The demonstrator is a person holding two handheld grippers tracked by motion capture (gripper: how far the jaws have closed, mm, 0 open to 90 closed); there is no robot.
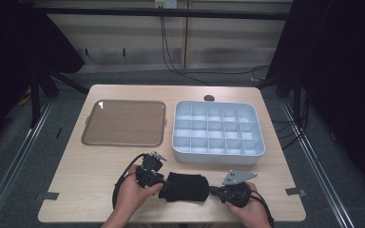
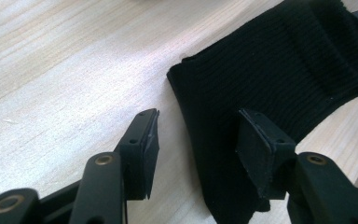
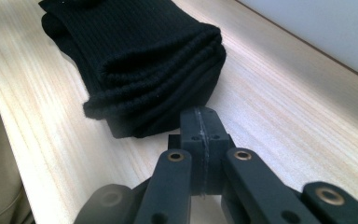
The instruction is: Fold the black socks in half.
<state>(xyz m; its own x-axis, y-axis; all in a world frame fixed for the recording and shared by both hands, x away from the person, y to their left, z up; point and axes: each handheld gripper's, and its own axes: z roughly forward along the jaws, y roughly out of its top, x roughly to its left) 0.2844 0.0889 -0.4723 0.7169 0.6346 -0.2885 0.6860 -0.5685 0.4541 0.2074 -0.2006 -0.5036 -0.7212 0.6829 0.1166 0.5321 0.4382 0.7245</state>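
A folded black knitted cloth (image 1: 186, 186) lies near the table's front edge, between my two grippers. My left gripper (image 1: 163, 183) reaches it from the left with its jaws open. In the left gripper view (image 2: 200, 144) one pad (image 2: 144, 140) hovers over bare wood and the other pad (image 2: 261, 149) sits over the cloth (image 2: 242, 84), so the cloth's edge runs between them. My right gripper (image 1: 213, 191) points at the cloth's right end. In the right gripper view it (image 3: 200, 126) is shut, pads pressed together with nothing between them, just short of the stacked folded layers (image 3: 140, 60).
A white box with several compartments (image 1: 217, 132) stands at the back right, close behind the right gripper. A flat brownish tray (image 1: 124, 122) lies at the back left. A small dark round thing (image 1: 209, 98) sits at the far edge. The table's front edge (image 1: 171, 219) is right behind both hands.
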